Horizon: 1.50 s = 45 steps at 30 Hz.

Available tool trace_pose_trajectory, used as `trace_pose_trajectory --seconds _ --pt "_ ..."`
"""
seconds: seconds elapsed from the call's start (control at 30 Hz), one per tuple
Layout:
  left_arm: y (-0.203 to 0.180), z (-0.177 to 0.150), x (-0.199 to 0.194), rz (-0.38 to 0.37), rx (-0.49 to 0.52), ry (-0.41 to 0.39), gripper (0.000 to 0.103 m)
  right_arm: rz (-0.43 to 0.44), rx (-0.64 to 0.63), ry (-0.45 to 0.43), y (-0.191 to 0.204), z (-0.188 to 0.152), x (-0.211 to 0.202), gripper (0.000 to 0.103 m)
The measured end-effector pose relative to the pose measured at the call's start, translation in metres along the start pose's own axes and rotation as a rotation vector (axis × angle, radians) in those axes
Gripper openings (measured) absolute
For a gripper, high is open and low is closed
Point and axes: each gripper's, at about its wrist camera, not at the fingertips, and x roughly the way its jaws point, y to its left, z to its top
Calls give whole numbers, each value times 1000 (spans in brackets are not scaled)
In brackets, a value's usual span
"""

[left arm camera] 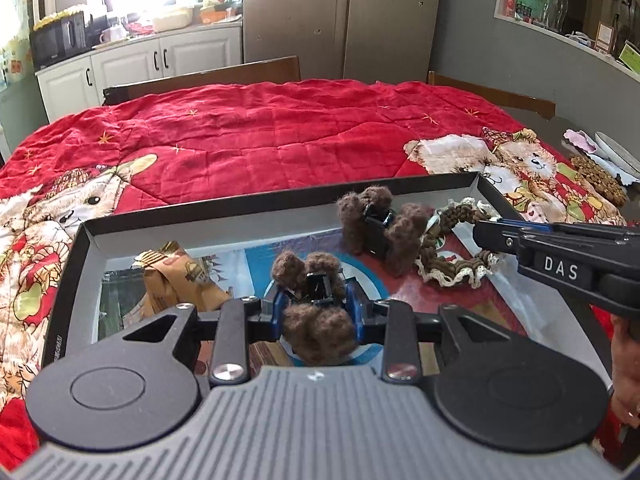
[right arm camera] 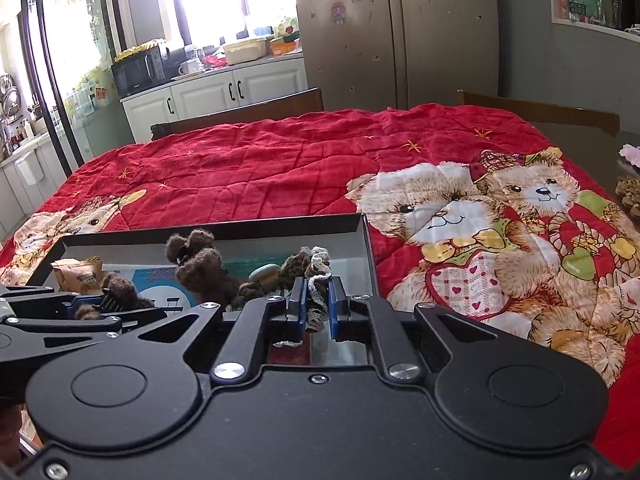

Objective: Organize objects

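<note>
- Left gripper (left arm camera: 319,307) — nearest the left wrist camera, over the middle of the box; its blue-padded jaws are clenched on a fuzzy brown hair claw (left arm camera: 316,312), black clip teeth showing between the pompoms.
- Right gripper (right arm camera: 318,312) — nearest the right wrist camera, at the right end of the box; jaws drawn close on a brown crocheted scrunchie (right arm camera: 316,280) with a cream lace edge, a fold of it pinched between the blue pads.
- Box (left arm camera: 224,205) — shallow, black-walled with a grey inner face and a printed picture on its floor; lies at the near edge of the quilt.
- Second fuzzy brown hair claw (left arm camera: 380,226) — inside the box near its far wall, right of centre, touching the scrunchie's left end; free of both grippers.
- Tan printed paper packet (left arm camera: 176,280) — inside the box at the left end, crumpled, just beside the left gripper's arm.
- Pale rounded object (right arm camera: 264,272) — in the box between the second claw and the scrunchie; kind cannot be told.
- Red quilt (left arm camera: 260,132) — teddy-bear prints at its near left and right corners; covers the table.
- Brown knitted piece (left arm camera: 598,178) — off the quilt's right edge, beside pale dishes (left arm camera: 614,154).
- Background — white cabinets (right arm camera: 208,94), a black microwave (right arm camera: 138,70).
</note>
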Motion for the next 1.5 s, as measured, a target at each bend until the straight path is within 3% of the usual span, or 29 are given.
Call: trace_pose_trajectory --seconds 0.5,1.03,1.23,1.37,1.5 --pt "-1 1 2 4 11 11 38 0 -8 25 2 -3 6 11" --pt "0 2 2 8 5 16 63 -5 -14 24 2 -4 5 14" --pt "1 2 -3 8 -4 -6 68 -7 -16 -1 2 -5 0 25" --pt "0 2 -8 25 -4 -38 78 -12 -18 -19 2 -4 -4 29" --pt "2 3 -13 51 0 -60 79 -32 -17 -38 1 -3 -9 35"
